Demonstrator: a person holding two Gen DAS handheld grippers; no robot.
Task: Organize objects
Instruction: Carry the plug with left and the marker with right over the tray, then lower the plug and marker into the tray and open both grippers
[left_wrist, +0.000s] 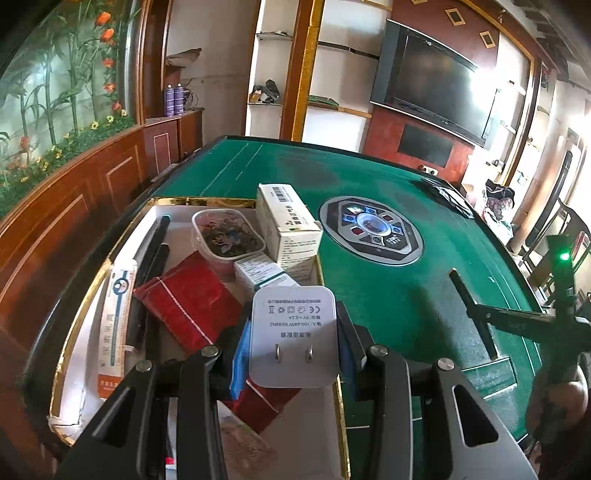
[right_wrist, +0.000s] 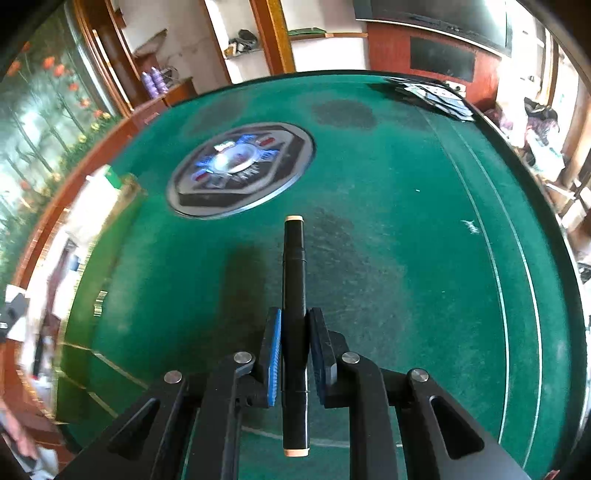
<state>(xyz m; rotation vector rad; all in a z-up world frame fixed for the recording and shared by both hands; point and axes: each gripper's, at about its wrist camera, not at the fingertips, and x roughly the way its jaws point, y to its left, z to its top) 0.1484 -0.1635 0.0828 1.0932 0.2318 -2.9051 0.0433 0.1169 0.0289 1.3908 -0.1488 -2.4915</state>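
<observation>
Gripping white charger, label "100-240V 50/60Hz".

We see a daylit room, with the strongest light entering from the right, where windows blow out to white and glare spills across the television. The green table is evenly lit, and soft shadows fall beneath both grippers onto the felt. The left wrist view is sharp at its centre. The right wrist view smears with motion blur along its left side, where the box dissolves into streaks. Both fisheye pictures bend straight lines and darken to black at the corners.
</observation>
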